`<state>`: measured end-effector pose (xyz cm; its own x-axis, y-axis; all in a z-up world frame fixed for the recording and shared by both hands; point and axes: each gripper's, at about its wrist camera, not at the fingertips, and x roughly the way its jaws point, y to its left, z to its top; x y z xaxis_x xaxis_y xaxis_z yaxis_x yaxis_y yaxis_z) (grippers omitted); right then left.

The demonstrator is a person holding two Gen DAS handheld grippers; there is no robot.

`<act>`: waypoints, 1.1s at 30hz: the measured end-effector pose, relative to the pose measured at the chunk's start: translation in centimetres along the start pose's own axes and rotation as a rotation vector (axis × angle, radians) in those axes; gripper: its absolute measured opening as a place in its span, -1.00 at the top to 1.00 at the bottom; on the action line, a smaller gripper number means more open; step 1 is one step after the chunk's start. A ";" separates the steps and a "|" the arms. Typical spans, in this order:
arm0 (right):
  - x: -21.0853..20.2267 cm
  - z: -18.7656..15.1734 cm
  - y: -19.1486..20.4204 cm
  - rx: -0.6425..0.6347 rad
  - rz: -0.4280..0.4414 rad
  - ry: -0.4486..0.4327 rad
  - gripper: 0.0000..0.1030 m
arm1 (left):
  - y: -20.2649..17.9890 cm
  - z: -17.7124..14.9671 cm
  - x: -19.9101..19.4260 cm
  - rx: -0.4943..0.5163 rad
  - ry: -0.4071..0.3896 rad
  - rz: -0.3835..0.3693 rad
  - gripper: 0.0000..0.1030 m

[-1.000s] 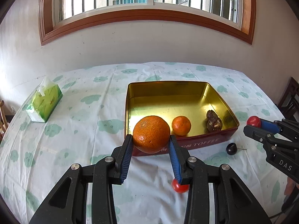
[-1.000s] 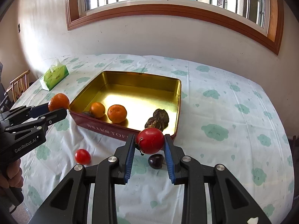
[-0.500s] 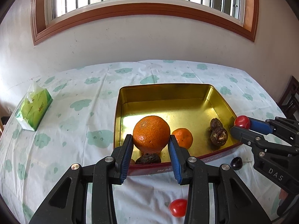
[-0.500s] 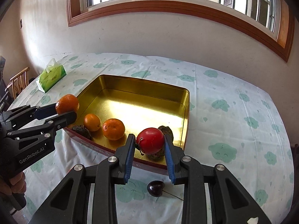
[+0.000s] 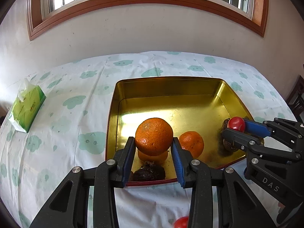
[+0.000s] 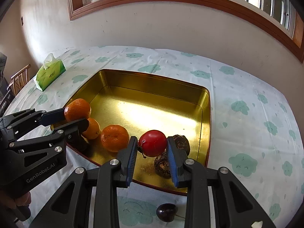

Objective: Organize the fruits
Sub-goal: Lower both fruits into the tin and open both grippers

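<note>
1. Left gripper (image 5: 154, 152): blue-padded jaws clamped on a large round orange (image 5: 153, 136), one pad on each flank. The fruit is held above the near-left part of the gold-coloured square metal tin (image 5: 171, 83).
2. Right gripper (image 6: 152, 153): jaws clamped on a round red tomato-like fruit (image 6: 152, 142), held over the near-right part of the same tin.
3. Tin contents, right wrist view: two smaller oranges (image 6: 114, 137) side by side near the front-left wall; two dark brown wrinkled fruits (image 6: 163, 164) at the front right, partly hidden behind the right gripper.
4. Left wrist view: one further dark wrinkled fruit (image 5: 149, 172) against the tin's near wall, below the held orange.
5. Outside the tin, on the white tablecloth with green cloud print (image 6: 247, 95): a dark cherry-like fruit (image 6: 166, 211) just in front of the tin; a small red fruit (image 5: 181, 222) at the left view's lower edge.
6. Green tissue pack (image 5: 28, 106): on the cloth, well left of the tin.
</note>
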<state>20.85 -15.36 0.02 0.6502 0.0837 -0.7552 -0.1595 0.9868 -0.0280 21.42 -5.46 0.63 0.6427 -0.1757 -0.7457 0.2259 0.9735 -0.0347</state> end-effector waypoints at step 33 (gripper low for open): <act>-1.6 -0.9 -1.1 0.037 -0.012 -0.015 0.11 | -0.2 0.6 -0.4 -0.011 -0.017 0.035 -0.11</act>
<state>19.36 -16.75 0.65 0.6633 0.0740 -0.7447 -0.1246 0.9921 -0.0123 21.58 -5.67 1.33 0.6622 -0.1436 -0.7354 0.1948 0.9807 -0.0160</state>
